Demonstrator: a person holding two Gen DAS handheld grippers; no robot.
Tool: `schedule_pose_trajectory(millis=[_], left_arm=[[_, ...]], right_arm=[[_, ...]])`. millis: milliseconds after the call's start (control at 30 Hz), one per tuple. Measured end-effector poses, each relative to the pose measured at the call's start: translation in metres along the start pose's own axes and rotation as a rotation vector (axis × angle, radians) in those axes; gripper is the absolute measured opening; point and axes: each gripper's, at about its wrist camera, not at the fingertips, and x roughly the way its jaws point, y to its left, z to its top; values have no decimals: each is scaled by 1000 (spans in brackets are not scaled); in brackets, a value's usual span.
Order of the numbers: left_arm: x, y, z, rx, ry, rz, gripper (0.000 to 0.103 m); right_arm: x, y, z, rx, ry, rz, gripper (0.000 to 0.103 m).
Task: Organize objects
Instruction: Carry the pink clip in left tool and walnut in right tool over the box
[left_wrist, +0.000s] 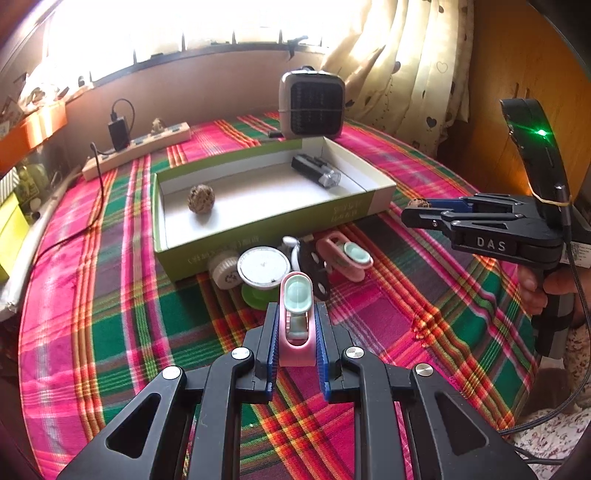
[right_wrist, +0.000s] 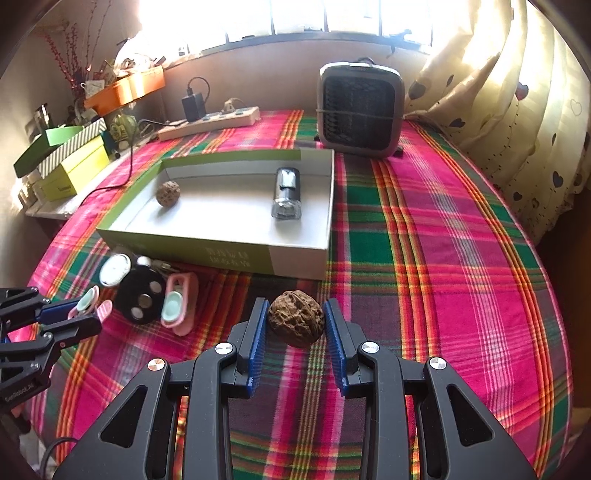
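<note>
My left gripper (left_wrist: 295, 314) is shut on a pink clip with a mint pad (left_wrist: 296, 317), held above the plaid cloth; it also shows in the right wrist view (right_wrist: 88, 308). My right gripper (right_wrist: 295, 317) is shut on a walnut (right_wrist: 296, 318), held above the cloth in front of the box; it shows at the right of the left wrist view (left_wrist: 417, 206). The green-sided open box (left_wrist: 258, 236) holds another walnut (left_wrist: 201, 198) and a black-and-clear cylinder (left_wrist: 316, 170). A second pink clip (left_wrist: 347, 256), a black disc (right_wrist: 141, 295) and round lids (left_wrist: 263, 266) lie in front of the box.
A grey fan heater (left_wrist: 312, 105) stands behind the box. A power strip with a black charger (left_wrist: 136, 147) lies at the back left. Green and yellow boxes (right_wrist: 70, 162) sit on a ledge to the left. A curtain (right_wrist: 517, 110) hangs at the right.
</note>
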Motion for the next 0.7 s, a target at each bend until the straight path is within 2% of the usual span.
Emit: schedule_pose_trajectory(millis=[367, 700], left_arm=[[-7, 17, 23, -43, -52, 35, 16], [8, 31, 48, -76, -65, 49, 16]], right_arm=[[-12, 19, 25, -51, -54, 41, 32], [4, 33, 62, -104, -73, 72, 32]])
